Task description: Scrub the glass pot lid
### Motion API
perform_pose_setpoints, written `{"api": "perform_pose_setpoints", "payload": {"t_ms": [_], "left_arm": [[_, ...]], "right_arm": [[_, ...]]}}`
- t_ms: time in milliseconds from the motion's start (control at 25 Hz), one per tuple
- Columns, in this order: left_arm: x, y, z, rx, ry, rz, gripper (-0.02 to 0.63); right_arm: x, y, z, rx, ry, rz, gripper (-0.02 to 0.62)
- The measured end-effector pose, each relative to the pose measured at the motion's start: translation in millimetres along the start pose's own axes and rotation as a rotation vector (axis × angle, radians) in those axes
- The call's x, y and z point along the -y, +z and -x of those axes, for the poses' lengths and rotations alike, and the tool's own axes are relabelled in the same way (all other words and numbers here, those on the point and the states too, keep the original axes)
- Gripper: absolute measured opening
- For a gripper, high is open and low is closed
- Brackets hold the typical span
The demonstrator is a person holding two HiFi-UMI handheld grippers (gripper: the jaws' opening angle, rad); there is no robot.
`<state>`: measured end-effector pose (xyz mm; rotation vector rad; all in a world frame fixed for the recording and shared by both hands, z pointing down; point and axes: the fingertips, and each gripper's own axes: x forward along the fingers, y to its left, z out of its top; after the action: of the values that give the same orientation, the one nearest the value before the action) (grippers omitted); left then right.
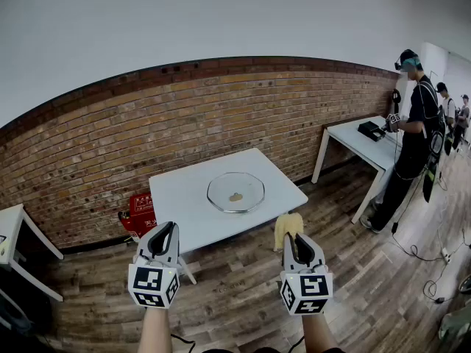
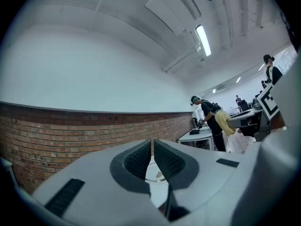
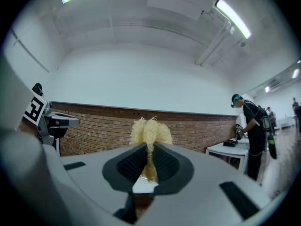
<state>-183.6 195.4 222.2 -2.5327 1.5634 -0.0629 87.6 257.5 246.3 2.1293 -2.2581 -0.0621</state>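
Note:
The glass pot lid (image 1: 235, 191) lies flat on the white table (image 1: 176, 197), with a small brown smear at its middle. A sliver of the lid (image 2: 153, 173) shows between the left jaws. My left gripper (image 1: 165, 232) hovers in front of the table's near left edge, shut and empty (image 2: 153, 145). My right gripper (image 1: 295, 242) hangs before the table's near right corner, shut on a yellow fibrous scrubber (image 1: 288, 226). The scrubber (image 3: 149, 132) sticks up out of the right gripper (image 3: 149, 150) between its pads. Both grippers are well short of the lid.
A brick wall (image 1: 221, 109) runs behind the table. A red box (image 1: 140, 210) sits on the floor under the table's left side. Another white table (image 1: 372, 147) stands at the right with a person (image 1: 412, 138) at it. A further white table edge (image 1: 11, 234) is at far left.

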Motion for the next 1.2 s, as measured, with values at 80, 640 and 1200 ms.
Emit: {"api": "perform_pose_setpoints", "payload": {"t_ms": [80,640,1200], "left_arm": [[0,-2,1,-0.003,-0.003,0.003,0.026],[8,-2,5,-0.005,-0.005,0.005,0.025],[55,-10,-1,-0.042,-0.025,0.011,0.025]], "right_arm": [[-2,-1,1,-0.001,0.001,0.001,0.051],[-2,1,5,0.021,0.014,0.02,0.051],[25,-8,12,0.031,0.026,-0.028,0.052]]}}
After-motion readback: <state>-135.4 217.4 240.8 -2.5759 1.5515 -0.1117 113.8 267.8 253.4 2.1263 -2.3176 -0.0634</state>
